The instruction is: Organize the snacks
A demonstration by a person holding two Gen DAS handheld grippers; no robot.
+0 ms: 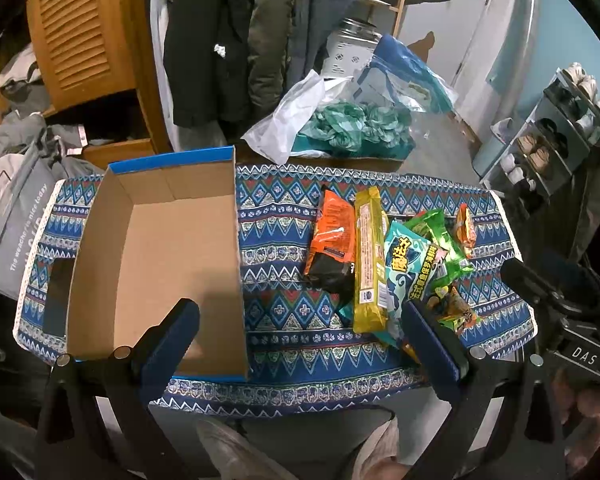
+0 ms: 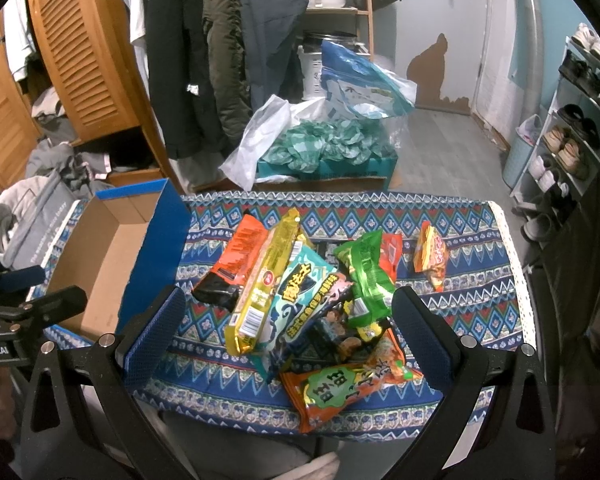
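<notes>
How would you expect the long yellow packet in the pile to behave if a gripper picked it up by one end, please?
The long yellow packet looks glossy, so it is probably slippery between the pads. It is long and thin, so it would likely droop. It overlaps the teal packet, which may shift.

The left claw hangs above the near edge of the table, its blue-padded fingers spread wide with nothing between them. An empty cardboard box with blue outer walls sits on the patterned cloth to the left. To its right lies a heap of snack packets: an orange-and-black packet, a long yellow packet, a teal packet and a green packet. The small orange packet seems to lie slightly apart. The right claw shows at the right edge.
</notes>
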